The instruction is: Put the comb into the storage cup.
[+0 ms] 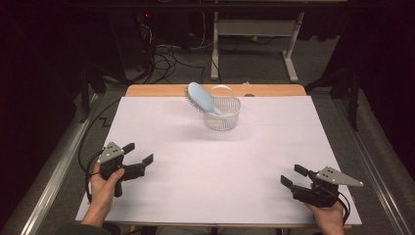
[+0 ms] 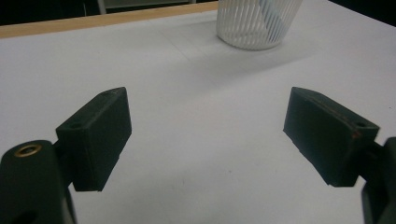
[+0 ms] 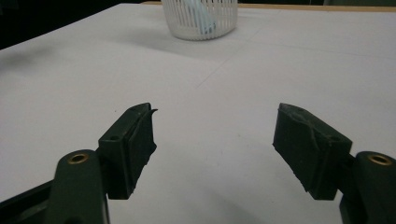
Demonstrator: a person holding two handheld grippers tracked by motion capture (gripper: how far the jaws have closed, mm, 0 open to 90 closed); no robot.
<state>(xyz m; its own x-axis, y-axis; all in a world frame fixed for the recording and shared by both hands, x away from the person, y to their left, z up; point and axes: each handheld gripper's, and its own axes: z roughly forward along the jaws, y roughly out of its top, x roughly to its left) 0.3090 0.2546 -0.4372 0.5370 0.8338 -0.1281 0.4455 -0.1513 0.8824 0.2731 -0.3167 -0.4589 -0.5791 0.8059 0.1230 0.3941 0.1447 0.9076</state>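
White sheeting covers the surface (image 1: 215, 166) from its near edge almost to the wooden strip at the far side; at that far end stands a white slatted basket (image 1: 222, 113), well apart from both hands; a light blue hairbrush (image 1: 201, 98) leans in it, handle down inside and the bristled head jutting up over the rim on the left; behind the basket a clear round container (image 1: 221, 91) peeps out, too hidden to describe further. At the near corners rest the left tongs (image 1: 138, 155) and the right tongs (image 1: 293, 175), each released with its jaws spread and nothing between them, both aimed across the bare sheet toward the basket.

Judging from here, the brush is top-heavy as it leans; a nudge to the head rather than a firm pinch could tip the light basket or lever it sideways into the container behind; pinching across the bristles could let it slip; holding the basket with one pair would likely help.
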